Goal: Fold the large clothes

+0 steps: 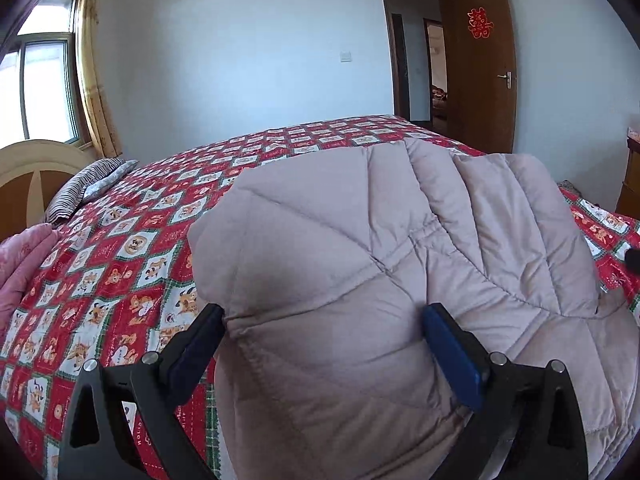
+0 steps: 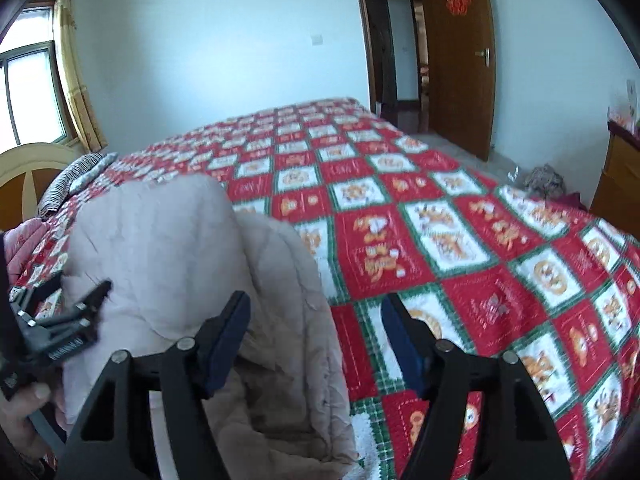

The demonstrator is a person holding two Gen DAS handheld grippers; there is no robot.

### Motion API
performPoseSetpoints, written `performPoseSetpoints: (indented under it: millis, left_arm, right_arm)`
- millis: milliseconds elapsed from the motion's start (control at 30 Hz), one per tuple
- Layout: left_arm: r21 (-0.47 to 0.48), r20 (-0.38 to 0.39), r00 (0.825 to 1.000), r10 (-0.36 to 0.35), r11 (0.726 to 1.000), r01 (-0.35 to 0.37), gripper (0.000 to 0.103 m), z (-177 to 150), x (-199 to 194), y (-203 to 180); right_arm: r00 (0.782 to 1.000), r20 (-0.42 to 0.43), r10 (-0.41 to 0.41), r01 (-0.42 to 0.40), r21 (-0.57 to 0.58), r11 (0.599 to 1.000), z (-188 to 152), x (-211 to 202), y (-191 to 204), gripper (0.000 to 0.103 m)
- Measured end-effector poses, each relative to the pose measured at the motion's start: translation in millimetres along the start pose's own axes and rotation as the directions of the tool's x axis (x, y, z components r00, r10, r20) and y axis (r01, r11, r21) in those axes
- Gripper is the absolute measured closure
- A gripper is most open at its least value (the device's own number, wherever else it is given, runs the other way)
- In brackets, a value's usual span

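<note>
A beige quilted padded coat point(image 1: 360, 264) lies bunched on the red patterned bedspread point(image 1: 120, 264). My left gripper point(image 1: 324, 314) is open, its jaws wide on either side of the coat's near fold, with cloth bulging between the blue pads point(image 1: 452, 360). In the right wrist view the coat point(image 2: 192, 264) lies at the left and my right gripper point(image 2: 316, 310) is open. Its left pad point(image 2: 226, 340) is beside the coat's edge and its right pad is over the bedspread point(image 2: 460, 240). The left gripper tool point(image 2: 60, 316) shows at the far left, held by a hand.
A striped pillow point(image 1: 88, 188) and a pink folded quilt point(image 1: 20, 264) lie near the headboard point(image 1: 36, 176) at the left. A brown door point(image 1: 484, 64) stands open at the back right. A wooden cabinet point(image 2: 620, 176) stands at the right.
</note>
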State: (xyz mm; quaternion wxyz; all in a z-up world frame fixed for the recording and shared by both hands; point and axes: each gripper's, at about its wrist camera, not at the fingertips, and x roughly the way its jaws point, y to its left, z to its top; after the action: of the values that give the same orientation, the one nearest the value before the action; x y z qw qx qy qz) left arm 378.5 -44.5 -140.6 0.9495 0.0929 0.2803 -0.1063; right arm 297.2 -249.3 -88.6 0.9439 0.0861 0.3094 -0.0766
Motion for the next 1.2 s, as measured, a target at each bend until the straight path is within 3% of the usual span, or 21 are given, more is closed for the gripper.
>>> performPoseSetpoints:
  millis: [67,167,233,300,467,700,1200]
  left_arm:
    - [0.013,-0.002,1.000,0.012,1.000,-0.012,0.003,-0.2,0.9,-4.3]
    - [0.020,-0.019,1.000,0.019,1.000,-0.019,0.002,0.6,2.2,-6.4]
    - [0.003,-0.037,0.999,0.014,1.000,-0.014,0.001,0.0,6.0,-1.4]
    - [-0.037,-0.067,0.998,-0.006,0.999,0.003,0.001,-0.3,12.9,6.0]
    - [-0.157,-0.133,0.984,-0.114,0.983,0.093,0.001,-3.6,40.1,17.8]
    - [-0.090,-0.123,0.992,-0.033,0.996,0.022,0.001,-3.0,38.6,-5.6]
    - [-0.079,-0.129,0.992,-0.006,0.997,-0.004,0.001,-6.9,44.7,-11.1]
  right_arm:
    - [0.998,0.039,0.052,-0.051,-0.042,0.998,13.9,-12.7,19.0,0.032]
    - [0.979,-0.017,0.203,-0.204,-0.095,0.974,23.7,4.3,49.7,0.033]
    - [0.986,-0.061,0.154,-0.161,-0.153,0.975,22.0,38.3,62.7,0.034]
    - [0.979,-0.148,0.137,-0.161,-0.165,0.973,16.2,75.4,60.9,0.034]
    - [0.951,-0.211,0.226,-0.240,-0.043,0.970,3.9,112.2,34.2,0.025]
    - [0.952,-0.206,0.225,-0.237,-0.035,0.971,-8.1,118.3,29.4,0.024]
    - [0.958,-0.220,0.183,-0.198,-0.047,0.979,-14.6,130.0,35.8,0.021]
